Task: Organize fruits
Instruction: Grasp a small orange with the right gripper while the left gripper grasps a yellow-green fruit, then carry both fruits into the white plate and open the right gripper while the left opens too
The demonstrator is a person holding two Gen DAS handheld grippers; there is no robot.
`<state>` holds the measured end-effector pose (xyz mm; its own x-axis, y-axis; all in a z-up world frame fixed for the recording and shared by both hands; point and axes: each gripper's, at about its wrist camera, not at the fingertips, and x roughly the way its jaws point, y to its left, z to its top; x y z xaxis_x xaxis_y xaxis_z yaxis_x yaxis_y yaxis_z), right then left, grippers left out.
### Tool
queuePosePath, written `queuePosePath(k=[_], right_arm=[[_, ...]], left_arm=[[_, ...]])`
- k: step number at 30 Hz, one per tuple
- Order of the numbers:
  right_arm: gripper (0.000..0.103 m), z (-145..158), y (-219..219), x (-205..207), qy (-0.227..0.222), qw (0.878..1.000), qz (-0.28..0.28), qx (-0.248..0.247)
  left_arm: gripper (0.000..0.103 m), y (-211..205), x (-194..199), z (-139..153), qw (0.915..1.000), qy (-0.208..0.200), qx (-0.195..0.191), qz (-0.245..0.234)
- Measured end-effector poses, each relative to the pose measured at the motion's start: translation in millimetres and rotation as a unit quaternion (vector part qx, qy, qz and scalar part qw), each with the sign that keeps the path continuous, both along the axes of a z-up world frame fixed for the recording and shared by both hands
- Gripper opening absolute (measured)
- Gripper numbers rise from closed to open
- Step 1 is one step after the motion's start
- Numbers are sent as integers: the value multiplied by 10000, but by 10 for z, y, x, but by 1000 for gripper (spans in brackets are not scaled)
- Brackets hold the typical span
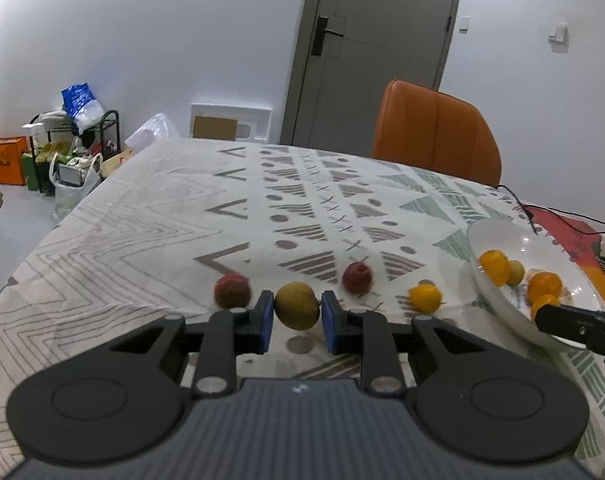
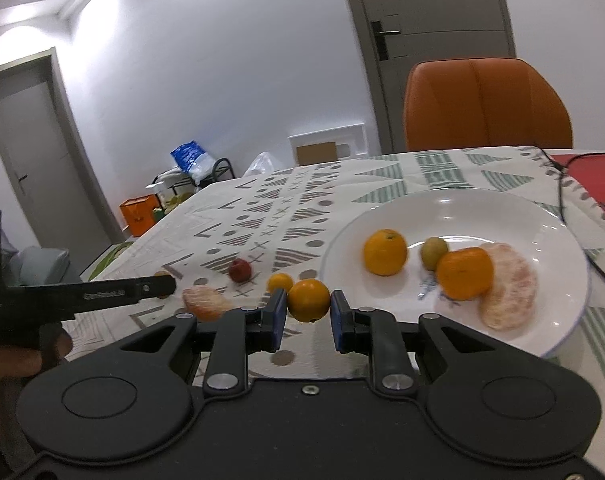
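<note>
A yellow-green fruit is clamped between the blue pads of the left tongs, above the bench. An orange is gripped in the right tongs. Ahead and right of the right tongs, the white plate is loaded with fruit.

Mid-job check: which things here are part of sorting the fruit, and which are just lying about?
Job:
- white plate holding oranges and a peeled segment
- yellow-green fruit in the left tool
- orange in the right tool
- loose red fruit, small orange, peeled citrus on the cloth

Lying about:
- orange chair
- black cable
- floor clutter
</note>
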<state>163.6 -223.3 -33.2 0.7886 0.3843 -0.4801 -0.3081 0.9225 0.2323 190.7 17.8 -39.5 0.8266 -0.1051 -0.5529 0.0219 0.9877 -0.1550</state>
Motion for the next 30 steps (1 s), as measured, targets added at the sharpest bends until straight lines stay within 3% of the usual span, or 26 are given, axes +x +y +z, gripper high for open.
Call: queuePosePath(k=[12,16,30], right_arm=[[22,-21,-396,-75,-21,9989,-438,134],[28,-27,-528,-114,-68,9975,-678,162],[33,-72,-912,-231,-148,9947,-952,359]], left_arm=[[24,-390,-43,151,9989,-200,-7,-416],[24,-520,-50,176,9983,-234,5,-528],[24,-969,-29,216,9955,-288,127,-891]])
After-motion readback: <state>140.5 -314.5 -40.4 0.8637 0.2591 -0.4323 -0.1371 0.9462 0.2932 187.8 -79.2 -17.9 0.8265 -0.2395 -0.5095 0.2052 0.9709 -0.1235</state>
